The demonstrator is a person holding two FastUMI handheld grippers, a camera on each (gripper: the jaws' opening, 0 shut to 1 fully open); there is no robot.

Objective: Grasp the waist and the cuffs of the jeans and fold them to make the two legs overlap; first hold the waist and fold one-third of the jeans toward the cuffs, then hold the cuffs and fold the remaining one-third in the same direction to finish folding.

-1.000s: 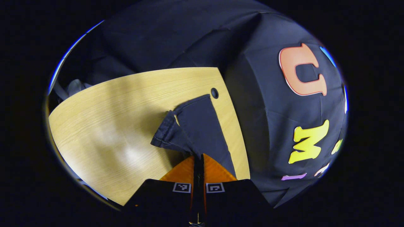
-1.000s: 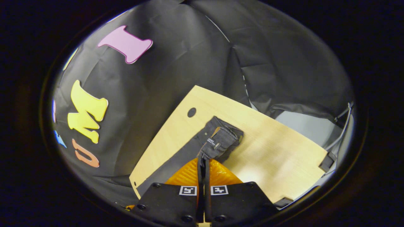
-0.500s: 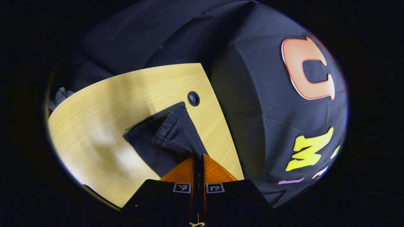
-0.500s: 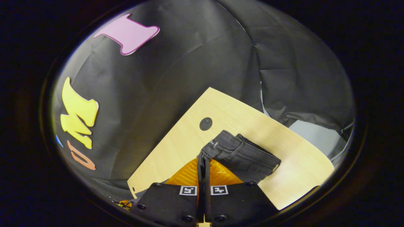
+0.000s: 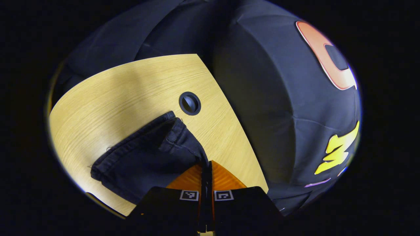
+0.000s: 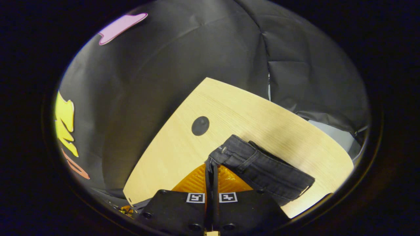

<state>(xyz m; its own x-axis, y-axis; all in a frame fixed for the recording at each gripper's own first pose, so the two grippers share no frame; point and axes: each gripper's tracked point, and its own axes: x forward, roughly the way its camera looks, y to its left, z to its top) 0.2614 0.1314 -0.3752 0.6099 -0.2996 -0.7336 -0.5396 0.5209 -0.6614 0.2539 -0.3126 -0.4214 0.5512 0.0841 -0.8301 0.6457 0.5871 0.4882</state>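
Observation:
Dark jeans (image 5: 144,157) lie on a light wooden table (image 5: 115,98). In the left gripper view my left gripper (image 5: 206,163) is shut on the hemmed cuff end, which spreads down and to the left from the fingertips. In the right gripper view my right gripper (image 6: 211,164) is shut on the waistband corner of the jeans (image 6: 259,167); the stitched waistband runs to the lower right across the table (image 6: 262,114). Both pinched ends sit low, close to the tabletop. The rest of the jeans is hidden below both gripper bodies.
A round dark cable hole (image 5: 189,103) sits just beyond the cuff; in the right gripper view the same hole (image 6: 200,126) lies above and left of the waistband. The table's edge runs close beside both grippers, with black cloth wall behind it.
Both grippers have come down toward the table, keeping their hold. The lifted cuff and waistband have swung over and now spread out low on the wood; the cable hole looks larger and nearer.

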